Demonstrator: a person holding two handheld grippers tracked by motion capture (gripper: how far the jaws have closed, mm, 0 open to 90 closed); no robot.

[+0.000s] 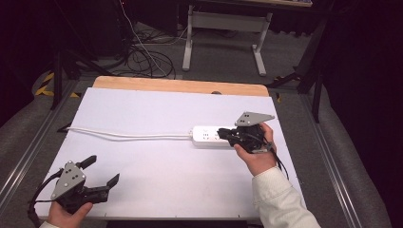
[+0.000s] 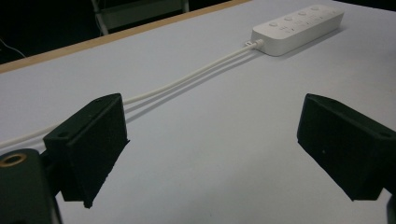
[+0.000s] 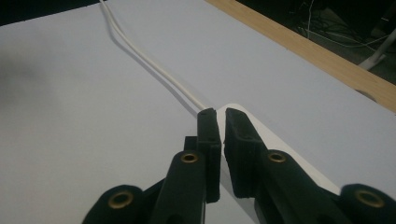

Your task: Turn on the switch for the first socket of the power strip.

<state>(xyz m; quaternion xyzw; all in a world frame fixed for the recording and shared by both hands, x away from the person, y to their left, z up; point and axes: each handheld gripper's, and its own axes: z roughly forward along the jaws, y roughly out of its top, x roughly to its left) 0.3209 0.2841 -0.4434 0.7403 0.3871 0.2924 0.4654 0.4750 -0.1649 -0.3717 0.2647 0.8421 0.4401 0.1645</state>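
Observation:
A white power strip (image 1: 205,135) lies right of the table's middle, its white cable (image 1: 128,136) running left across the table. My right gripper (image 1: 229,135) hovers over the strip's right end, jaws shut with nothing between them. In the right gripper view the gripper (image 3: 220,114) points along the strip (image 3: 285,149) toward the cable (image 3: 149,63). My left gripper (image 1: 102,171) is held near the table's front left corner, open and empty. Its jaws stand wide apart in the left gripper view (image 2: 212,140), with the power strip (image 2: 299,28) and cable (image 2: 187,79) far ahead.
The white table top (image 1: 157,166) has a wooden strip (image 1: 180,85) along its far edge. Beyond it stand the legs of a desk (image 1: 190,42), with loose cables (image 1: 147,57) on the floor. Metal rails (image 1: 28,152) run along both sides.

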